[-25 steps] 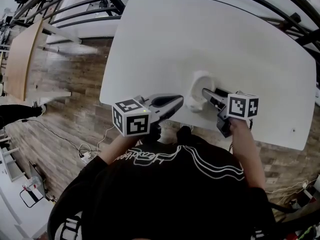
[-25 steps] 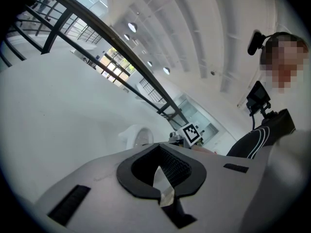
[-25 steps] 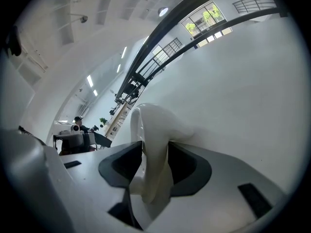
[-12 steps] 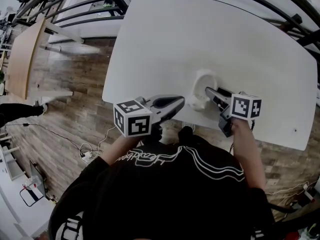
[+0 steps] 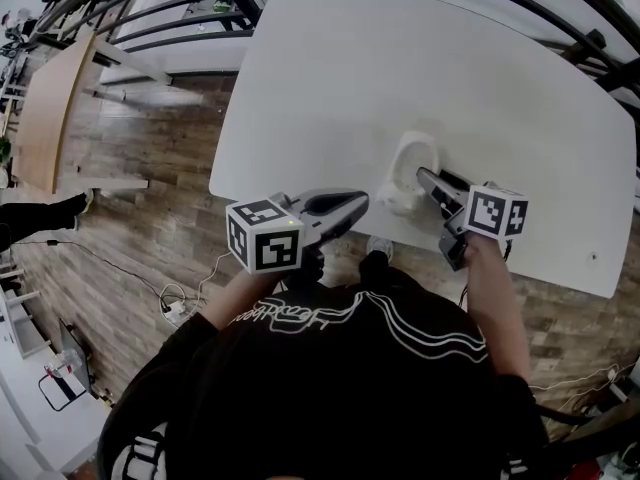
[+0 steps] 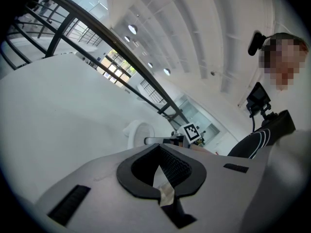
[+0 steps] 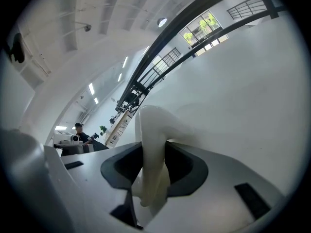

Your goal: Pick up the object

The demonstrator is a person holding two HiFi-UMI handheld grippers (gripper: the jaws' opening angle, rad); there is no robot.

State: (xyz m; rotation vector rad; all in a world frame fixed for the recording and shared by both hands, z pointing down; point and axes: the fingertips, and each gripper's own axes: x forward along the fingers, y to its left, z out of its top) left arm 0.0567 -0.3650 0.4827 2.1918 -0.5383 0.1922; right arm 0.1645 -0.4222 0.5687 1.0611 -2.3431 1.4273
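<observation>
Your right tool (image 5: 424, 177) grips the white cup (image 5: 411, 160).
Its jaws have just been closing, and now pinch the cup's wall near the bench's (image 5: 400, 58) near edge. Your left tool (image 5: 358, 204) is closed, empty.

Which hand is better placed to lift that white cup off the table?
Right. The right tongs have just been closing on the white cup, with its wall between them. The left tongs are shut, empty and short of it.

right claw (image 7: 154, 161) just been closing, now pinching thin wall of white cup (image 7: 150, 125) between pads. white desk (image 7: 252, 106) behind. person (image 7: 80, 133) far off at left.
</observation>
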